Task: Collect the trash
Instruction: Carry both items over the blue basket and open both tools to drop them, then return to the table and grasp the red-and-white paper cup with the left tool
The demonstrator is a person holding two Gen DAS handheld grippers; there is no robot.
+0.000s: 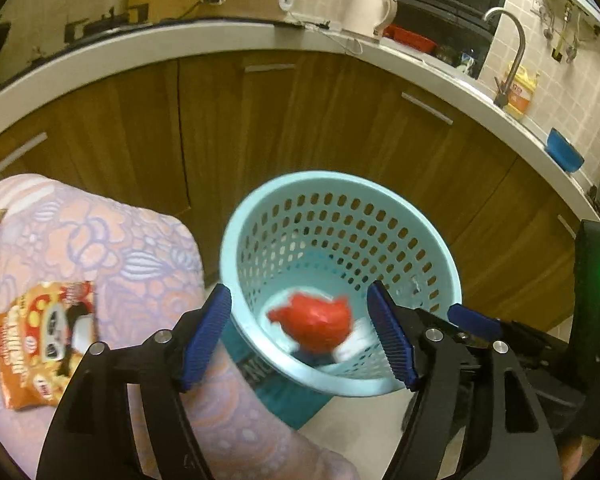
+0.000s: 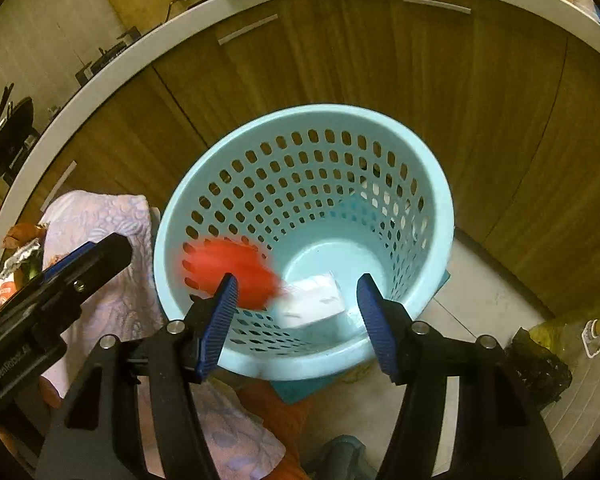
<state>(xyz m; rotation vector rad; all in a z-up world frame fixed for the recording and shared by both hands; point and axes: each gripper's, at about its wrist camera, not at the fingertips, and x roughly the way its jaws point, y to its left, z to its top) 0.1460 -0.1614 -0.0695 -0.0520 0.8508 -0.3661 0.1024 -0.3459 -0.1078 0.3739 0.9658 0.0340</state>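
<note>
Nearest, the left gripper is hovering over the near rim of the pale blue trash basket, its fingers spread wide and gripping nothing; the right gripper is likewise gaping wide and empty above the same rim. Between them a red crumpled piece of trash is showing blurred inside the basket, apparently dropping past the perforated wall toward the white scrap lying at the bottom. The likely trouble here: with both grippers crowding the rim, a careless pull-back could be knocking the light basket over and spilling what is in it, or the two tools could be clipping each other. The basket is standing on the floor, partly on a teal mat, just beside the edge of a surface draped in a floral cloth. On that cloth's near left edge an orange snack wrapper is waiting, with more wrappers at its far left edge; grabbing thin film off loose cloth risks pinching the cloth too. Beyond are wooden cabinets and the bench.
</note>
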